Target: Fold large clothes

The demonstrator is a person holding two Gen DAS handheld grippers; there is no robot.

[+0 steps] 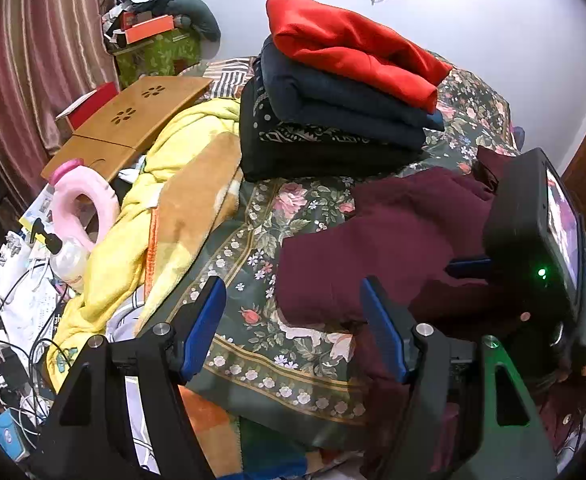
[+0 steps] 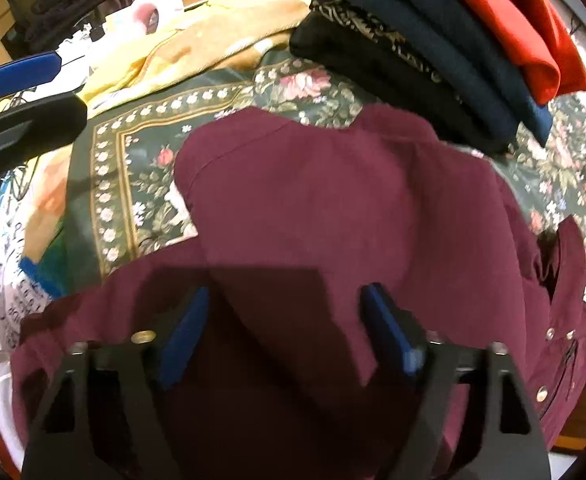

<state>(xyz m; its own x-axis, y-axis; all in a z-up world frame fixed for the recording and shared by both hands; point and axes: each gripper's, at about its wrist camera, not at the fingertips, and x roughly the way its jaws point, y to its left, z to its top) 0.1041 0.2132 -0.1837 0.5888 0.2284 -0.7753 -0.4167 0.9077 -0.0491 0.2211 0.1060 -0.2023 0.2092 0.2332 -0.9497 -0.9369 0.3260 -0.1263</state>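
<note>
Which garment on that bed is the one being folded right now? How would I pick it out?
Look at the bed with the dark green floral bedspread. A stack of folded clothes, red on top, sits further back. Nearer the front lies the maroon shirt, spread flat with metal snap buttons along one edge: the only garment not stacked.

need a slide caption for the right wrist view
Open right gripper above a maroon shirt on the floral bedspread.
</note>
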